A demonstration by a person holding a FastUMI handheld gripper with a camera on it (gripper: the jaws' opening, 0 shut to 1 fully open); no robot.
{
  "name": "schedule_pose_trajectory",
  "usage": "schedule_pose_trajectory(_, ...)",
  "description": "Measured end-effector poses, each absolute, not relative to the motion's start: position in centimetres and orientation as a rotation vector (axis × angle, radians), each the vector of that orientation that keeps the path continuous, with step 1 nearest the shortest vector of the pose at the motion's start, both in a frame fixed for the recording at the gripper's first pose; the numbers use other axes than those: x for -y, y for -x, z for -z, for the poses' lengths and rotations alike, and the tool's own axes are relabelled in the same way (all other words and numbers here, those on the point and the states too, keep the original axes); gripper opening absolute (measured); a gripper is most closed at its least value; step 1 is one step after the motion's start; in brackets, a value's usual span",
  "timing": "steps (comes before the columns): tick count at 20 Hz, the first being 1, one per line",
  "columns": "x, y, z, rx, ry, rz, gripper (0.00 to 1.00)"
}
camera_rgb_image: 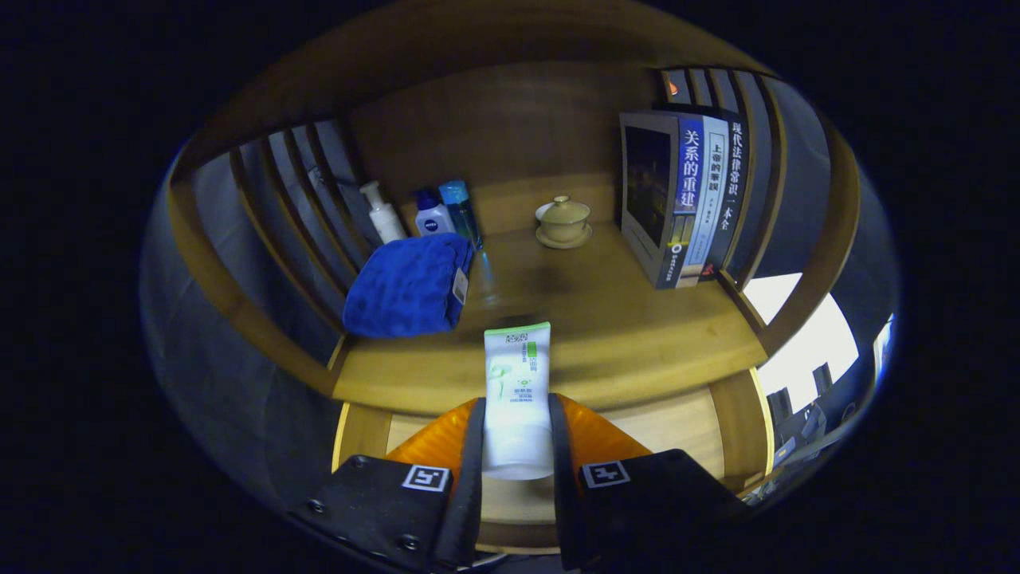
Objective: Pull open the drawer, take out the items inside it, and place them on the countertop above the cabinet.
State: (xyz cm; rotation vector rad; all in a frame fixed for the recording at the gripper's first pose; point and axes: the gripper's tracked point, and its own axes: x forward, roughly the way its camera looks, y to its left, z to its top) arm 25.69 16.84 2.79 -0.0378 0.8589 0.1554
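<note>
The gripper [516, 434] is held level, pointing at a wooden cabinet, its two fingers clamped on the sides of a white tube [518, 395]. The tube is gripped cap-down, its green-edged end raised over the front lip of the countertop [629, 335]. Below the fingers, what seems to be the open drawer [677, 430] is seen, dimly lit. On the countertop are placed a folded blue towel [410, 287], three bottles [422, 214] behind it, a lidded cup [563, 221] on a saucer, and upright books [685, 199] against slatted sides.
</note>
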Motion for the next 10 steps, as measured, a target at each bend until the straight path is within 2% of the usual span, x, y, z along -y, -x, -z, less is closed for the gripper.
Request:
schedule_pose_trajectory(6, -17.3, -31.2, 0.1, -0.844, 0.026, -0.129, 0.47)
schedule_pose_trajectory(10, -16.4, -32.2, 2.9, -0.891, 0.075, -0.095, 0.49)
